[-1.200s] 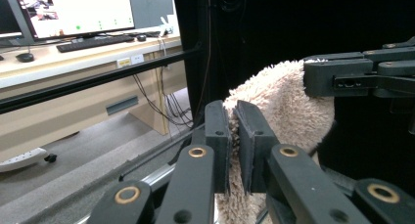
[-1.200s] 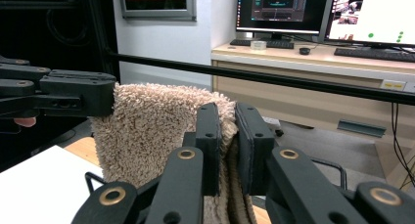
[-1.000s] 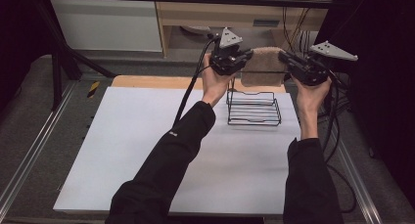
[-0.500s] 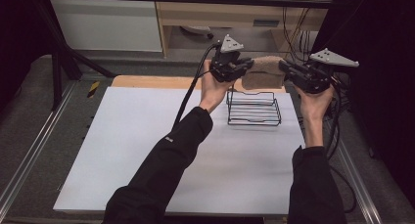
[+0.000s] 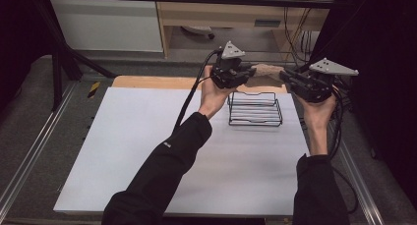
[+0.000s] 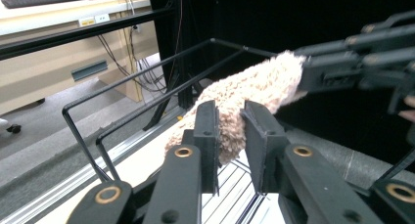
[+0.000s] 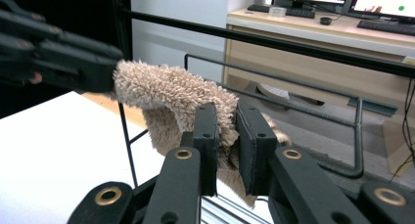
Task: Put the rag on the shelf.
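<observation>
One fluffy beige fabric piece (image 5: 265,70) hangs stretched between two grippers above one black wire basket (image 5: 255,109), which stands on the white table sheet (image 5: 147,151) at about one o'clock from the sheet's middle. The basket holds nothing. The left gripper (image 6: 230,128) has just been easing its jaws apart; the fabric lies between them, and a narrow gap shows on one side. The right gripper (image 7: 227,136) is clamped on the fabric's other end. In the high view the left gripper (image 5: 248,73) sits at nine o'clock of the fabric, the right gripper (image 5: 287,77) at three o'clock.
</observation>
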A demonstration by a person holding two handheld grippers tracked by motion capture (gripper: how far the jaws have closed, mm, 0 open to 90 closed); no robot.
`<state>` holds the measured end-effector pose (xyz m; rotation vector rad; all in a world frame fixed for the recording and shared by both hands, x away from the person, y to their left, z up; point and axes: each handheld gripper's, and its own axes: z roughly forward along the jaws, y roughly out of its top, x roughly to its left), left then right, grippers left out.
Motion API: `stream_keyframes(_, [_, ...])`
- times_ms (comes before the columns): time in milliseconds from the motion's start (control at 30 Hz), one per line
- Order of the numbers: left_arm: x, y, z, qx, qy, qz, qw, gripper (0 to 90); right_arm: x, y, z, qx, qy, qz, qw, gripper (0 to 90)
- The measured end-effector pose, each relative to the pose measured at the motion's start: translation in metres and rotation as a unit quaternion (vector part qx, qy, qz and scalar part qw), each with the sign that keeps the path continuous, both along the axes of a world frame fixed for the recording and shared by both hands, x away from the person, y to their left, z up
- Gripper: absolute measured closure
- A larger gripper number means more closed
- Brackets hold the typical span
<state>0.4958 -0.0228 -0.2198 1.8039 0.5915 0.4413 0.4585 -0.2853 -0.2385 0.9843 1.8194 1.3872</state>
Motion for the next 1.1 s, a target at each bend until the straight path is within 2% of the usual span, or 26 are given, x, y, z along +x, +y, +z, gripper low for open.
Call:
stream_keyframes(133, [0.002,0.003,0.009,-0.017,0.005,0.009,0.9998,76.4,0.000,-0.001,-0.004,0.001,0.001,0.005,1.0000,79.5])
stream_keyframes(233, [0.005,-0.001,0.011,-0.016,0.016,0.015,0.9996,82.0,-0.001,-0.001,-0.005,-0.003,0.000,0.008,1.0000,79.5])
stream_keyframes(333, [0.005,-0.003,0.009,-0.018,0.026,0.009,0.9995,84.6,-0.002,-0.001,-0.005,-0.006,0.001,0.008,0.9999,79.6])
stream_keyframes(400, [0.001,-0.005,0.005,-0.006,0.029,0.000,0.9996,87.1,-0.002,-0.002,-0.007,-0.011,0.004,0.011,0.9999,79.3])
stream_keyframes(533, [-0.002,-0.006,-0.001,0.003,0.034,-0.008,0.9994,88.9,-0.004,-0.003,-0.009,-0.004,0.006,0.013,0.9999,78.2])
stream_keyframes(733, [-0.003,-0.006,-0.012,0.017,0.044,-0.011,0.9988,89.0,-0.008,-0.003,-0.007,0.000,0.012,0.023,0.9997,68.6])
stream_keyframes(833, [-0.002,-0.006,-0.018,0.027,0.044,-0.011,0.9986,89.1,-0.012,-0.002,-0.003,0.005,0.005,0.030,0.9995,62.7])
stream_keyframes(967, [0.001,-0.007,-0.024,0.030,0.049,-0.009,0.9983,89.1,-0.015,0.002,0.001,0.010,0.001,0.038,0.9992,65.9])
stream_keyframes(1000, [0.001,-0.008,-0.025,0.031,0.050,-0.009,0.9982,89.1,-0.013,0.004,0.001,0.009,0.019,0.032,0.9993,75.3])
stream_keyframes(1100, [0.001,-0.008,-0.031,0.040,0.048,-0.008,0.9980,89.1,-0.007,0.003,-0.007,0.018,0.043,0.023,0.9986,82.4])
